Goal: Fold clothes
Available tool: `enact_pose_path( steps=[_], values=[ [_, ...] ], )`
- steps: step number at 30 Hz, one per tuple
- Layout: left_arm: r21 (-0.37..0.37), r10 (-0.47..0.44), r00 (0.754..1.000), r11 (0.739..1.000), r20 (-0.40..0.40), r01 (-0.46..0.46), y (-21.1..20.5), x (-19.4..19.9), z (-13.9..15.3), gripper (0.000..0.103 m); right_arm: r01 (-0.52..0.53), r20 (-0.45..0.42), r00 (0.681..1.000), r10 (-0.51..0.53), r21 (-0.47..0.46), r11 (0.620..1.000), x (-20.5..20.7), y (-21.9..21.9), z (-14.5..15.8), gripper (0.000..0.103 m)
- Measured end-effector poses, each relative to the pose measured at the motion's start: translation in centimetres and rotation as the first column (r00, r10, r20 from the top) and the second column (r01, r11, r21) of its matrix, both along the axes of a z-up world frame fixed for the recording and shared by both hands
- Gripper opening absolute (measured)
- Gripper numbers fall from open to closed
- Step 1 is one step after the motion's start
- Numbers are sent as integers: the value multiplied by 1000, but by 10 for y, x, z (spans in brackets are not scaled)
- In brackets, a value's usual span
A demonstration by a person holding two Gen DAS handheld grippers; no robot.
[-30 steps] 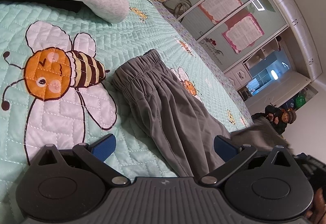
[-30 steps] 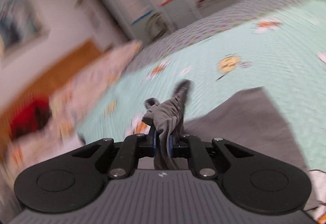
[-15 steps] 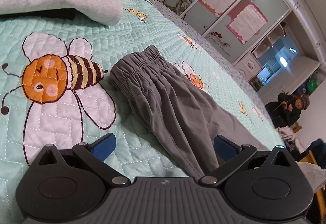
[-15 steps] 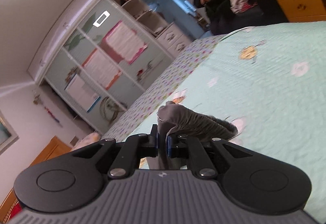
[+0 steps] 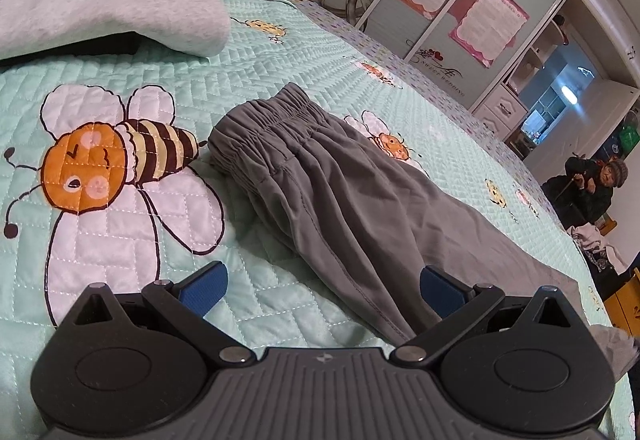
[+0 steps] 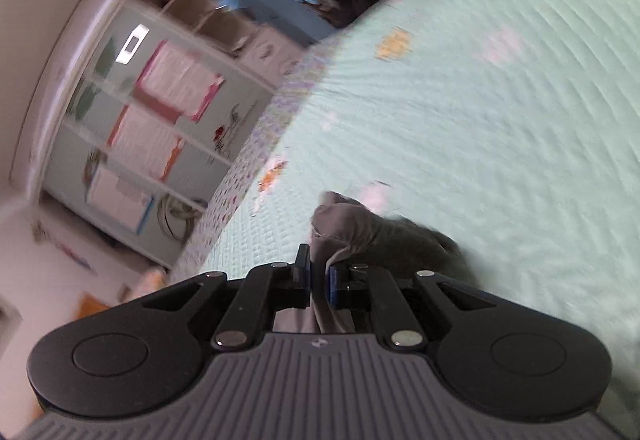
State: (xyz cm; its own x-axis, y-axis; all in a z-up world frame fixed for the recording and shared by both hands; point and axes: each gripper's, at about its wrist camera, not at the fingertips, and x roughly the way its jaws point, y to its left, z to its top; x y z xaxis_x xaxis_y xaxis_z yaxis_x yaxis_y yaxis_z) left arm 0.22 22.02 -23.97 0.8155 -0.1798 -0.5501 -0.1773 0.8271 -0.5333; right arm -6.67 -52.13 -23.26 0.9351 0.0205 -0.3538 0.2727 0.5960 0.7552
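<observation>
The left hand-held gripper (image 5: 322,282) hangs low over the bed with its blue fingers (image 5: 204,282) spread wide and nothing between them; it has held this spread since a second ago, though its camera now sees more of the far side of the bed. Just ahead of it the grey trousers (image 5: 320,176) lie flat on the mint quilted bedspread (image 5: 280,60), elastic waistband toward the bee print (image 5: 116,160), the legs running back past the gripper's right finger. The right hand-held gripper (image 6: 318,276) stays pinched on a bunched end of the trousers (image 6: 352,220), the cloth rising between its fingers. Its view, blurred a second ago and sharp half a second ago, is blurred again, with the bedspread (image 6: 500,120) beyond. A seated person (image 5: 588,184) is visible past the bed's far edge.
</observation>
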Motion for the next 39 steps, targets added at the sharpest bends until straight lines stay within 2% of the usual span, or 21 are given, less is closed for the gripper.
enact_pose_path(
  steps=[2,3,4,7,10,12,16,18,20,22,24,27,29,34,36,39],
  values=[
    [-8,0,1000,1000,3,0,1,-1,0,102,-117,-6,993,118,-186,976,18,45,29,11],
    [-12,1,1000,1000,4,-1,1,-1,0,102,-191,-21,981,193,-279,941,28,72,42,12],
    [-16,1,1000,1000,6,-1,2,-2,0,102,-285,-62,957,283,-368,885,38,105,48,12],
    [-28,2,1000,1000,10,-1,3,-3,0,102,-519,-215,844,491,-555,650,53,206,47,12],
    [-39,0,1000,999,14,0,4,-5,0,102,-663,-351,717,603,-613,431,50,295,22,11],
    [-47,-3,1000,999,15,4,5,-6,0,102,-688,-415,679,606,-648,327,45,343,1,11],
    [-84,-5,1000,996,24,7,11,-6,-1,102,-663,-498,705,505,-715,221,35,389,-28,12],
    [-101,-1,1000,995,28,3,13,-7,-2,102,-643,-510,716,476,-747,168,34,387,-31,12],
    [-109,3,1000,994,29,0,13,-7,-2,102,-627,-516,724,458,-769,125,34,391,-31,18],
    [-113,6,1000,994,30,-3,12,-8,-1,102,-619,-519,728,448,-778,105,34,387,-28,22],
    [-118,6,999,993,32,-2,13,-8,-1,102,-616,-516,728,452,-781,101,29,388,-26,23],
    [-123,7,999,992,33,-2,13,-8,0,102,-608,-505,732,457,-787,105,19,380,-28,20],
    [-121,7,999,993,33,-3,13,-8,0,102,-608,-507,734,452,-787,107,20,377,-28,15],
    [-119,8,999,993,33,-4,12,-8,0,102,-605,-497,741,451,-786,128,21,372,-26,14],
    [-119,9,999,993,33,-5,12,-8,0,102,-617,-478,737,478,-764,188,24,366,-20,12],
    [-122,10,999,993,33,-6,13,-8,0,102,-641,-433,738,517,-689,338,33,348,-10,11]
  ],
)
